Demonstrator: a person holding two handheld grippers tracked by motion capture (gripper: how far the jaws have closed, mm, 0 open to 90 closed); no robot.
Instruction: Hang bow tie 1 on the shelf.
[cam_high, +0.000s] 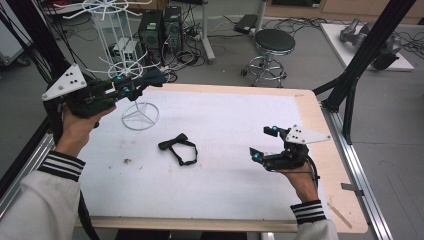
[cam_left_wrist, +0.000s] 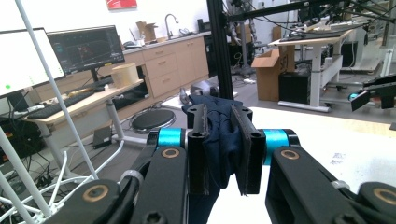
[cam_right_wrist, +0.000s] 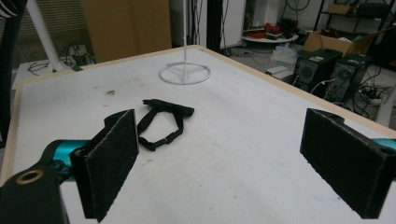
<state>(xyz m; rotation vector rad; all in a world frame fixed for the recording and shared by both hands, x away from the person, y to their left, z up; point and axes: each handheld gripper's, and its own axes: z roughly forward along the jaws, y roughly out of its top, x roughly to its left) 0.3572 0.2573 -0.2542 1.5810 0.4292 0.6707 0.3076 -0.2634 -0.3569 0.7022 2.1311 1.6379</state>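
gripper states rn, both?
Left gripper: shut on navy bow tie, near white rack.
Right gripper: open, holding nothing.

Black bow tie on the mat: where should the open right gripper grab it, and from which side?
Probably the knot of the black bow tie, where the fabric bunches thickest. Its strap loop lies flat and thin, harder to pinch. Bring the right gripper down from above, one jaw on each side of the knot. The left gripper holds a dark blue bow tie by the white rack.

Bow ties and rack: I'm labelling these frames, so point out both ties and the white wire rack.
navy bow tie (cam_left_wrist: 219, 135), left gripper view, bunched cloth.
black bow tie (cam_high: 179, 146), high view, strap.
white wire rack (cam_high: 140, 116), high view, base ring.
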